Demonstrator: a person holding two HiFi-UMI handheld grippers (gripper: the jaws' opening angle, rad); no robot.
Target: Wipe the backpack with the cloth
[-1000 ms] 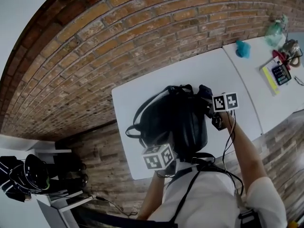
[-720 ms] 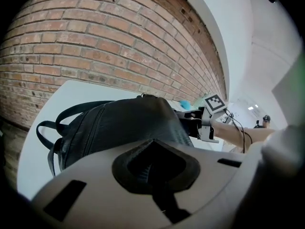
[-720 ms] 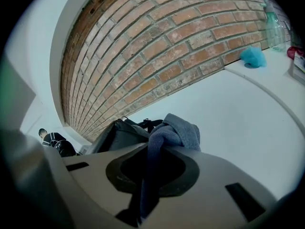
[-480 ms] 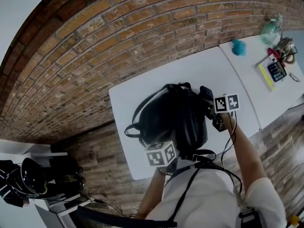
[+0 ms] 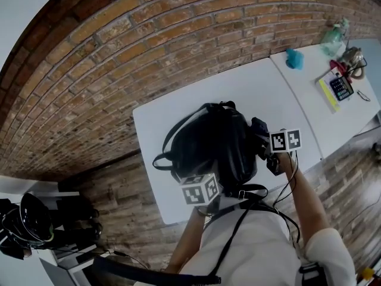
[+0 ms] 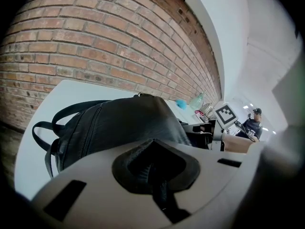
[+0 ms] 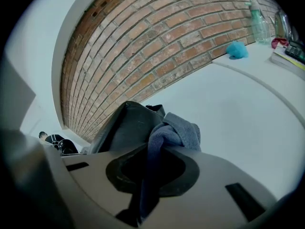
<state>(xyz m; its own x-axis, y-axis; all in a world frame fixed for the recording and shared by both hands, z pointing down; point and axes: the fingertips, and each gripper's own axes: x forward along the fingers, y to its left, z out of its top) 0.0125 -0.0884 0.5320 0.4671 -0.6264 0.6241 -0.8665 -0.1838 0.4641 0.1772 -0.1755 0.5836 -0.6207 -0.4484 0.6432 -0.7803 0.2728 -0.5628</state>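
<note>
A black backpack [image 5: 214, 148] lies on the white table [image 5: 166, 115], its straps spread to the left. My left gripper [image 5: 202, 188] is at the backpack's near edge, shut on a fold of its black fabric [image 6: 155, 168]. My right gripper [image 5: 271, 154] is at the backpack's right side, shut on a grey-blue cloth [image 7: 174, 132]. The cloth bunches out of the jaws and rests against the backpack [image 7: 126, 125]. In the head view the cloth [image 5: 260, 130] shows as a dark bundle by the bag's right edge. The right gripper's marker cube [image 6: 224, 113] shows beyond the backpack [image 6: 119, 123] in the left gripper view.
A second white table [image 5: 315, 100] adjoins on the right, with a teal object [image 5: 294, 58], a spray bottle [image 5: 333, 37], a calculator [image 5: 342, 88] and a metal pot [image 5: 352, 57]. A brick wall runs behind. A helmet [image 5: 36, 219] sits on a shelf at the lower left.
My right gripper with the cloth has slid a little nearer to me along the backpack's right side. The left gripper keeps its hold. The head view has shifted slightly.
</note>
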